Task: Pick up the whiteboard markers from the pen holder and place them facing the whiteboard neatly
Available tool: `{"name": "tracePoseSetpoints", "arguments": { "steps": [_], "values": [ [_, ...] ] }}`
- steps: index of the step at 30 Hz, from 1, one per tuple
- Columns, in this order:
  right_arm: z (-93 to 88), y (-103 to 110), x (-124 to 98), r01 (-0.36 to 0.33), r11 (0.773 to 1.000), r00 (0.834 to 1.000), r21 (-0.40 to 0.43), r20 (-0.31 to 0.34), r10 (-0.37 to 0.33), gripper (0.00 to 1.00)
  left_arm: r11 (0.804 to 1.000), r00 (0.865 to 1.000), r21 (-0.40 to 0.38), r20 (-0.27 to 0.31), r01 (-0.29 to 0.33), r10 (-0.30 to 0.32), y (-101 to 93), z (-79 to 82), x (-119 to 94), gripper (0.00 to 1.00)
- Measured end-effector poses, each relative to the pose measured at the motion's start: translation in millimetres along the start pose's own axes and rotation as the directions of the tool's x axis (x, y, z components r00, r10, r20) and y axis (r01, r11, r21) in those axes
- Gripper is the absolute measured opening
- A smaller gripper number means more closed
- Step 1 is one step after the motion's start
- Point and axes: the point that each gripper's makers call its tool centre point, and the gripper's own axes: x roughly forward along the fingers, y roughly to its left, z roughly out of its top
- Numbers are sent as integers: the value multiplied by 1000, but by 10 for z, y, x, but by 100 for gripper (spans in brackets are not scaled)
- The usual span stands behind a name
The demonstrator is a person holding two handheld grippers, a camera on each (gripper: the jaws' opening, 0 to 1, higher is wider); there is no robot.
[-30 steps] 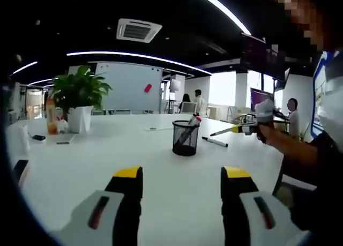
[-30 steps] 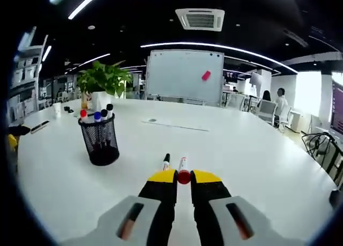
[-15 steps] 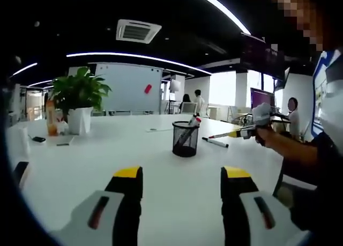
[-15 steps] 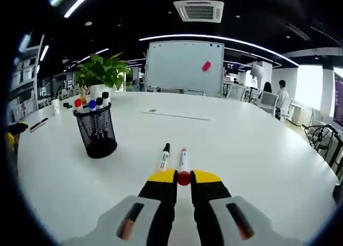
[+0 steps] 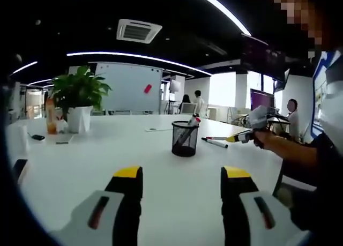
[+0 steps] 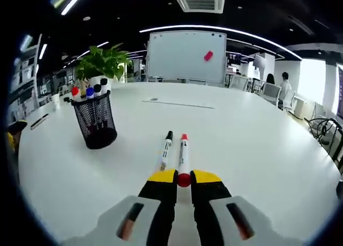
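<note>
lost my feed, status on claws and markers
Right claw shut on red marker, beside black marker on table. Left claw open, idle. Pen holder holds more. Nothing blocking.

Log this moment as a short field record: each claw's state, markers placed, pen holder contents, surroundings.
right claw: shut on red marker, which points toward the whiteboard and is low over the table; contact unclear
left claw: open, holding nothing
placed: black marker lying on the table, beside the red marker and roughly parallel
pen holder: black mesh, upright, several markers inside
surroundings: potted plant behind the pen holder; people seated in the background
</note>
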Motion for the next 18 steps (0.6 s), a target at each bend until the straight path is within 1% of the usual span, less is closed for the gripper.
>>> {"name": "tracePoseSetpoints", "arguments": {
  "steps": [9,18],
  "values": [
    [-112,2,71,5,1000,999,-4,-37,-5,13,1000,1000,-8,-5,4,-4,-12,-39,6,60],
    [-130,12,115,4,1000,999,16,-45,-4,13,1000,1000,-9,-5,4,-4,-4,-39,11,60]
  ]
}}
